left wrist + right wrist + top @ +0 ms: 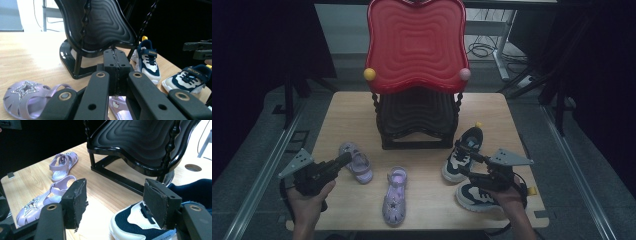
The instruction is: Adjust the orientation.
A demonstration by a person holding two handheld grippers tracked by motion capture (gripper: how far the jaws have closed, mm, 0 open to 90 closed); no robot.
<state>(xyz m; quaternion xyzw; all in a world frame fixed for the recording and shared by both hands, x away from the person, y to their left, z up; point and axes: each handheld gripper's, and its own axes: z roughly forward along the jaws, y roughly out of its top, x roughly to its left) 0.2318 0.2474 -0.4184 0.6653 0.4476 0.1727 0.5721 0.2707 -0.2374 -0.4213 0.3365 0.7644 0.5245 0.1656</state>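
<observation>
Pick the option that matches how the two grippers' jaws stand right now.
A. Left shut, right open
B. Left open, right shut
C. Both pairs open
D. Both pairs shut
A: in the left gripper view the left gripper has its pads pressed flat together with nothing between them, while in the right gripper view the right gripper has its pads wide apart above a navy and white sneaker.

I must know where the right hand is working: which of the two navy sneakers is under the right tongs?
The nearer navy sneaker, close to the table's front edge: the open right tongs hover above it. The other sneaker lies farther back, beside the black rack.
</observation>
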